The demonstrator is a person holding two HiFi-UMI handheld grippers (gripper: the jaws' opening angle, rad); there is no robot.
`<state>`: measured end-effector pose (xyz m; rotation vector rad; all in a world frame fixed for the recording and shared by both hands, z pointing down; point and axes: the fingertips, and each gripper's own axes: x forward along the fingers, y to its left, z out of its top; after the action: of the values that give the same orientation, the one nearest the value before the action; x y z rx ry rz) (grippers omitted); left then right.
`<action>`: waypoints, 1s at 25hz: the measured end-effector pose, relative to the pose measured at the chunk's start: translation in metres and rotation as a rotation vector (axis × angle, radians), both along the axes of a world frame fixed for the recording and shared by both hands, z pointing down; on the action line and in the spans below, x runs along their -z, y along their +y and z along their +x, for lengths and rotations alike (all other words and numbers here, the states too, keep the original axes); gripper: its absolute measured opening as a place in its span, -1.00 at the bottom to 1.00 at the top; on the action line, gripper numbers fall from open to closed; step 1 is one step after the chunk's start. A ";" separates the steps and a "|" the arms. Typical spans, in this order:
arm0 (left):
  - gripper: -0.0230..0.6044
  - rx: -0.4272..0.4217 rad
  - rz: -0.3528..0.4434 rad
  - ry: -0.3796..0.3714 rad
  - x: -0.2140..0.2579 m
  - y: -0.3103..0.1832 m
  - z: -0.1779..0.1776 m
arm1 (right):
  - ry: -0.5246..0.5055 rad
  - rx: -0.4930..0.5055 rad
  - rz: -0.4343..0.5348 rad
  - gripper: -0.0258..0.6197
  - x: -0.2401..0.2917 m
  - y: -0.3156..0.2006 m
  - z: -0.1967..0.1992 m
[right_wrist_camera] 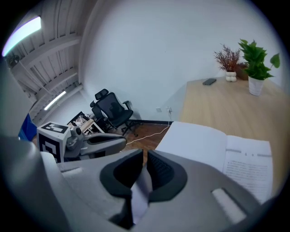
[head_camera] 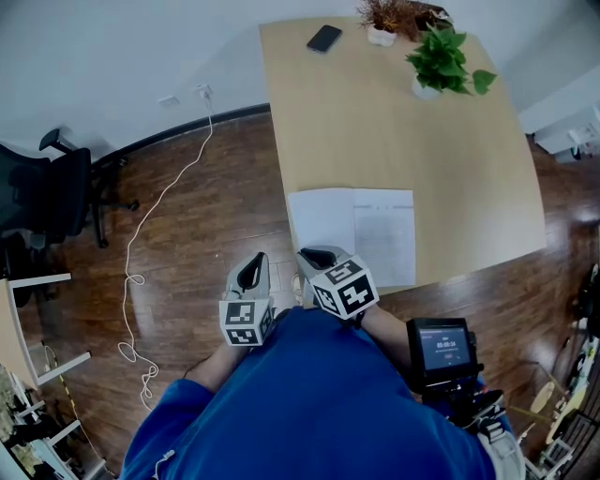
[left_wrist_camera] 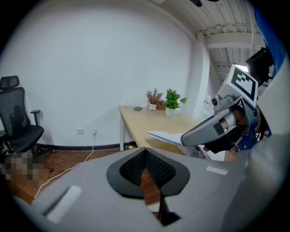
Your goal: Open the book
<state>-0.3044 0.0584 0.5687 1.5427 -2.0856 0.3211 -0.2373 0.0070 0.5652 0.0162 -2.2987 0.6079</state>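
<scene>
The book (head_camera: 352,230) lies open and flat at the near left edge of the wooden table (head_camera: 469,178), a blank white page on the left and a printed page on the right. My right gripper (head_camera: 317,255) hovers at the book's near edge, its jaws closed to a thin slit. In the right gripper view the book (right_wrist_camera: 217,149) spreads just beyond the right gripper (right_wrist_camera: 144,170). My left gripper (head_camera: 251,265) hangs off the table to the left over the wooden floor, also shut and holding nothing. The left gripper view shows the book (left_wrist_camera: 165,135) edge-on past the left gripper (left_wrist_camera: 146,167).
A black phone (head_camera: 324,38), a dried plant (head_camera: 384,19) and a green potted plant (head_camera: 441,58) stand at the table's far end. A black office chair (head_camera: 47,192) and a white cable (head_camera: 150,225) are on the floor at left. A small screen device (head_camera: 441,349) sits by my right side.
</scene>
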 end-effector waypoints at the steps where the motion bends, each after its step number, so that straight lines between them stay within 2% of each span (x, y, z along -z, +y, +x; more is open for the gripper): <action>1: -0.91 0.000 0.000 0.001 -0.001 0.002 -0.001 | 0.011 0.006 0.015 -0.83 -0.003 0.002 -0.001; 7: -0.91 0.010 -0.005 0.002 -0.004 0.013 -0.009 | 0.074 0.069 0.135 -0.82 -0.023 0.014 -0.010; 11: -0.91 0.022 -0.012 0.003 -0.006 0.022 -0.014 | 0.124 0.117 0.182 -0.85 -0.036 0.020 -0.013; 17: -0.91 0.035 -0.021 0.004 -0.007 0.032 -0.021 | 0.215 0.112 0.161 -0.86 -0.070 0.020 -0.004; 25: -0.91 0.031 -0.032 0.017 -0.008 0.034 -0.024 | 0.251 0.096 0.141 -0.86 -0.089 0.020 0.000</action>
<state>-0.3280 0.0922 0.5770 1.4884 -2.0788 0.3275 -0.2377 0.0270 0.6543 0.0465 -2.0809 0.3707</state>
